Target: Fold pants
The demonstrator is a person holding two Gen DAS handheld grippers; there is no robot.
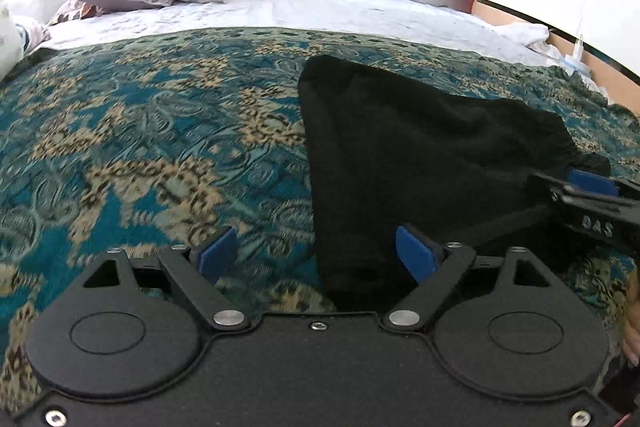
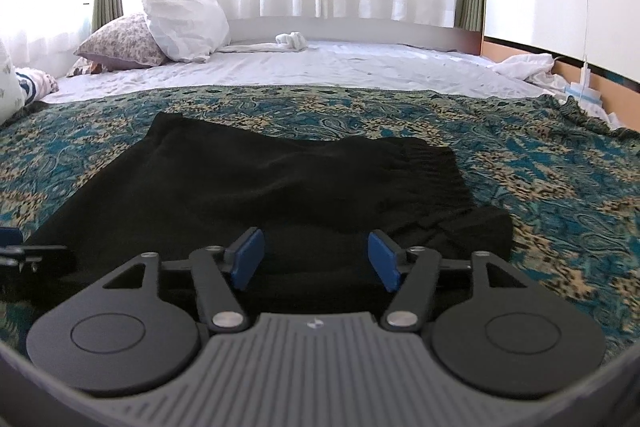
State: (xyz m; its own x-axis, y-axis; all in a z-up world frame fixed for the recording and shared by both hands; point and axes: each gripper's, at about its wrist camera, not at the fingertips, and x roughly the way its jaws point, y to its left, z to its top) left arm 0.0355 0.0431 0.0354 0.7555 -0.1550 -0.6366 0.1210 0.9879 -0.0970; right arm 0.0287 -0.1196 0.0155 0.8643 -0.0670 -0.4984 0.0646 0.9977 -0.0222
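Note:
Black pants (image 1: pixel 412 163) lie folded on the teal patterned bedspread (image 1: pixel 160 147). In the right wrist view the pants (image 2: pixel 280 179) spread wide, with the ribbed waistband (image 2: pixel 432 155) at the right. My left gripper (image 1: pixel 316 255) is open, just above the pants' near left edge; its right pad (image 1: pixel 416 255) is over the cloth and its left pad over the bedspread. My right gripper (image 2: pixel 316 259) is open and empty, low over the near edge of the pants. It also shows at the right of the left wrist view (image 1: pixel 588 191). The left gripper shows at the left edge of the right wrist view (image 2: pixel 16 247).
The bedspread (image 2: pixel 560 187) covers the near part of a bed with a white sheet (image 2: pixel 340 67). A floral pillow (image 2: pixel 124 43) and a white pillow (image 2: pixel 180 23) lie at the far left. A small white cloth (image 2: pixel 292 41) lies at the far edge. Crumpled white fabric (image 2: pixel 528 67) lies at the right.

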